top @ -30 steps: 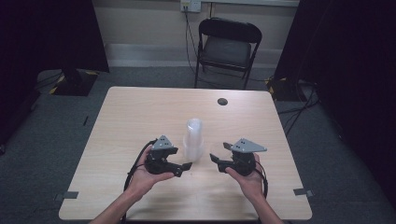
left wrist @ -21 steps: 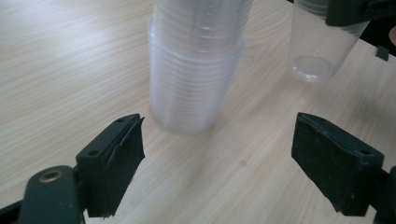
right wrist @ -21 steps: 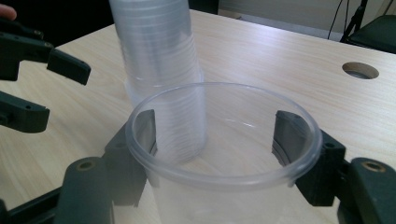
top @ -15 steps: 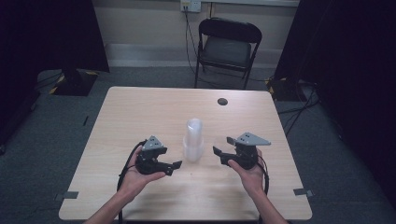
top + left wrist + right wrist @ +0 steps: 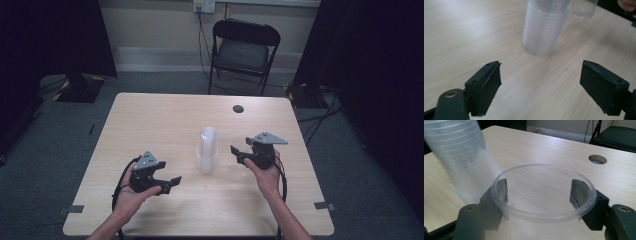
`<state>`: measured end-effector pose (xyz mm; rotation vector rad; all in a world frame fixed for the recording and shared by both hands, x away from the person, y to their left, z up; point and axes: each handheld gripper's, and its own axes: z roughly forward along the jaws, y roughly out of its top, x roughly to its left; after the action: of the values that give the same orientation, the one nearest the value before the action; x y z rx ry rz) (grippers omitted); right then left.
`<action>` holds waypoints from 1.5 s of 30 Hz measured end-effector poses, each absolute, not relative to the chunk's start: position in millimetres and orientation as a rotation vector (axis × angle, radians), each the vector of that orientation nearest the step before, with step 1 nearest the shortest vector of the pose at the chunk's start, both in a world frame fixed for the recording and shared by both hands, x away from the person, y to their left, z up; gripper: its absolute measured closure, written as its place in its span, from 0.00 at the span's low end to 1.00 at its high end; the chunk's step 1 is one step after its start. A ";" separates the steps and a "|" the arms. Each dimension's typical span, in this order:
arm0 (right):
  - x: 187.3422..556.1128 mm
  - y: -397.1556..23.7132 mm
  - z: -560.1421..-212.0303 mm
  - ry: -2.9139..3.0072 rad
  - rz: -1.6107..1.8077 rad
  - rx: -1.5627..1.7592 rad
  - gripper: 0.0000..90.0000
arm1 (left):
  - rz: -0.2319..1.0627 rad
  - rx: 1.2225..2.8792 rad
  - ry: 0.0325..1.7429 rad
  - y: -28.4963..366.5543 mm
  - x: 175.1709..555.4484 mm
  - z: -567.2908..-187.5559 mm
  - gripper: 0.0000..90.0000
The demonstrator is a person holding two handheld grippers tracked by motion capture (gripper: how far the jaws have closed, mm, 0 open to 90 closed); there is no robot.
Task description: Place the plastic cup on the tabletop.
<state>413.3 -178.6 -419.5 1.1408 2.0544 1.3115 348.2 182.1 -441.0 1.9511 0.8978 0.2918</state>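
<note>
High view: the cup stack stands upright at mid-frame on the surface, between the left gripper, lower left, and the right gripper, just beside it.

Left gripper view: fingers spread wide and empty, stack straight ahead at top centre.

Right gripper view: fingers clasp a single clear cup, with the stack at upper left.

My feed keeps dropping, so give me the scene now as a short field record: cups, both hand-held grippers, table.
cup stack: clear plastic cups, nested, upright near table centre
single cup: clear cup, rim up, between right jaws
right hand-held gripper: shut on the single cup, right of the stack
left hand-held gripper: jaws open, nothing between them, pointed at the stack, apart from it
table: light wood, round hole near far edge
</note>
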 end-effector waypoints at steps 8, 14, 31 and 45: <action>428.2 -179.1 -425.1 2.028 1.292 1.192 0.33 | 0.310 1.955 0.901 185.4 344.3 -443.8 0.19; 438.8 -179.2 -427.9 2.010 1.281 1.217 0.33 | 0.292 1.976 0.848 183.8 342.8 -444.7 0.19; 468.7 -174.4 -429.6 1.953 1.253 1.241 0.33 | 0.295 2.001 0.853 181.8 340.5 -448.9 0.24; 489.0 -168.9 -454.2 1.963 1.202 1.266 0.33 | 0.301 2.017 0.857 182.0 341.4 -451.6 0.23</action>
<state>489.0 -168.9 -454.2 1.2661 1.9627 1.2025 341.4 182.0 -451.6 2.0167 0.8566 0.3006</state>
